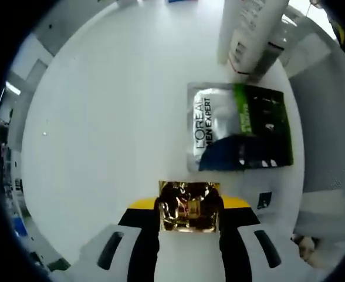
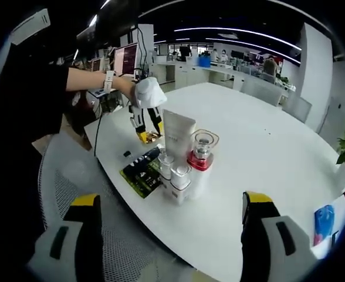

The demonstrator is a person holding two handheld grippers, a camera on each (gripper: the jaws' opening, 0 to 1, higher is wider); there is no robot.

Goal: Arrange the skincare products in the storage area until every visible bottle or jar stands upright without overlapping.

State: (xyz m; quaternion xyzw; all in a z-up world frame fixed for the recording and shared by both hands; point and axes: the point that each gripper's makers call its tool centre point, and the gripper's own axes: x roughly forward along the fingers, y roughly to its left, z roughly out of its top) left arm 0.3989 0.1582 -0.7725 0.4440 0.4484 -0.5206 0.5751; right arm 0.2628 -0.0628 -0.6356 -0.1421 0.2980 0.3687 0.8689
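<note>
My left gripper [image 1: 189,205] is shut on a small shiny gold item [image 1: 189,207], held just above the white table. Beyond it lies a flat L'Oreal Men Expert sachet [image 1: 238,126], silver and black-green. White tubes [image 1: 250,29] stand past the sachet. In the right gripper view a gloved hand holds that left gripper [image 2: 146,130] with the gold item [image 2: 152,138] beside a tall white tube [image 2: 179,132]. A clear jar on a red base [image 2: 202,150] and small white bottles [image 2: 173,171] stand upright in a cluster, with the sachet [image 2: 138,171] lying next to them. My right gripper [image 2: 171,198] hangs open, well short of the cluster.
The round white table [image 2: 266,141] stretches wide behind the cluster. Its near edge [image 2: 161,226] lies close to my right gripper, with a mesh chair [image 2: 67,182] below it. A blue packet [image 2: 323,222] lies at the far right. A person in black stands at the left.
</note>
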